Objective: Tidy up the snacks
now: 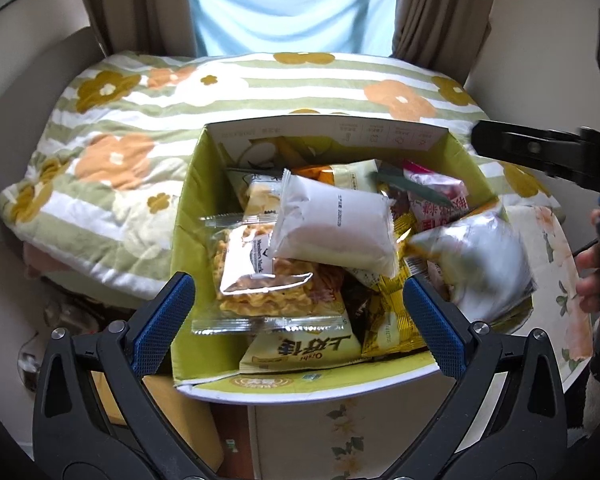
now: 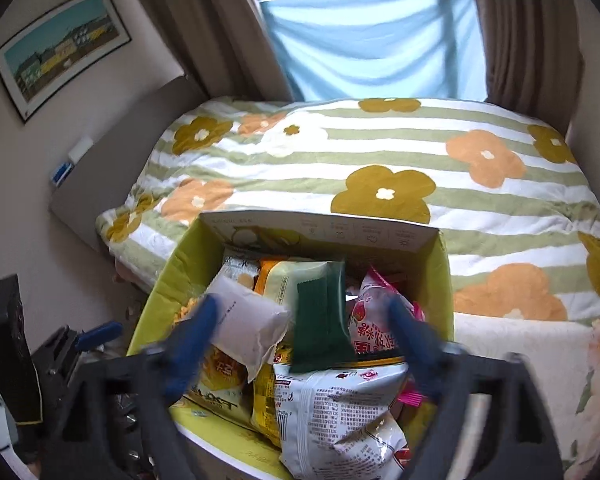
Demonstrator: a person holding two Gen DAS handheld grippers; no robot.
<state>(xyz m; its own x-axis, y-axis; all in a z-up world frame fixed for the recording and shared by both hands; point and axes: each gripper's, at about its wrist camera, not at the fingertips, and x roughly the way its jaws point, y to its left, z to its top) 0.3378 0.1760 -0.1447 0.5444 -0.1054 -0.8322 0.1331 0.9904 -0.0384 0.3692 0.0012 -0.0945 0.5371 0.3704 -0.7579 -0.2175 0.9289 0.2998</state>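
Left hand-held gripper (image 1: 298, 322) hangs over the near edge of the open snack box (image 1: 188, 208), blue pads spread wide and gripping nothing. Straight ahead of it and a little below, between the two pads as its own camera sees them, lies the clear pack of wavy crisps (image 1: 260, 280), long axis running away from the gripper toward the far wall of the box. Just beyond that sits the white pillow pack (image 1: 334, 224), tilted, long axis slanting down to the right.

Over to the right hand-held gripper (image 2: 300, 336): jaws wide too, pads blurred, nothing pinched. A dark green packet (image 2: 324, 320) stands between them, long axis pointing away, but neither pad presses it. My call: that green one is the right hand's to take, the crisps the left's, each being the nearer hand.

Now the views differ nicely. Right wrist shows the white bag with small print (image 2: 340, 412) spilling over the near rim, and the pink strawberry pack (image 2: 374, 312); the left sees that bag only as a silver blur at its right. Left wrist alone shows the crisps whole, plus the yellow-green pack with big characters (image 1: 304, 352) beneath them. Box stands against the bed with its flowered blanket (image 2: 380, 152).
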